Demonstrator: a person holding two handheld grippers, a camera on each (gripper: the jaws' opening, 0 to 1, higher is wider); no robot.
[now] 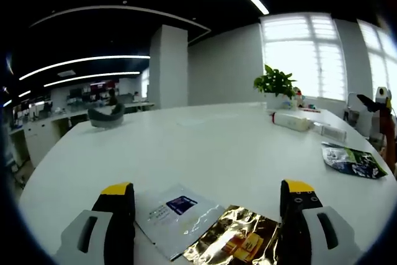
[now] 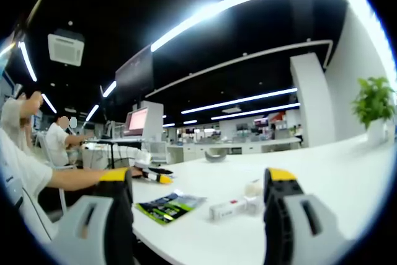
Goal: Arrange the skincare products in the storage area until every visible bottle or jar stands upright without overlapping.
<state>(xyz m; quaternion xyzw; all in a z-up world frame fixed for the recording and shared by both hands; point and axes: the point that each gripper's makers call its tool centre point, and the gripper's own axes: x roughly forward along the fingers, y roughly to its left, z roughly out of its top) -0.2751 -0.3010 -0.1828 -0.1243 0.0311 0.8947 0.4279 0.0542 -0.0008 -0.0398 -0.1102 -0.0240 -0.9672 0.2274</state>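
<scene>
Sachets [image 1: 177, 214] lie flat between left tool [image 1: 208, 200] jaws.

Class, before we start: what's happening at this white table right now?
A person holds two grippers over the white table, both open and gripping nothing. The left gripper hovers above a white sachet and a gold sachet. The right gripper points toward a small white tube and a green packet.

The left gripper [image 1: 208, 206] and the right gripper [image 2: 201, 193] each hold their yellow-tipped jaws spread wide with nothing between them, both raised just above the tabletop.
</scene>
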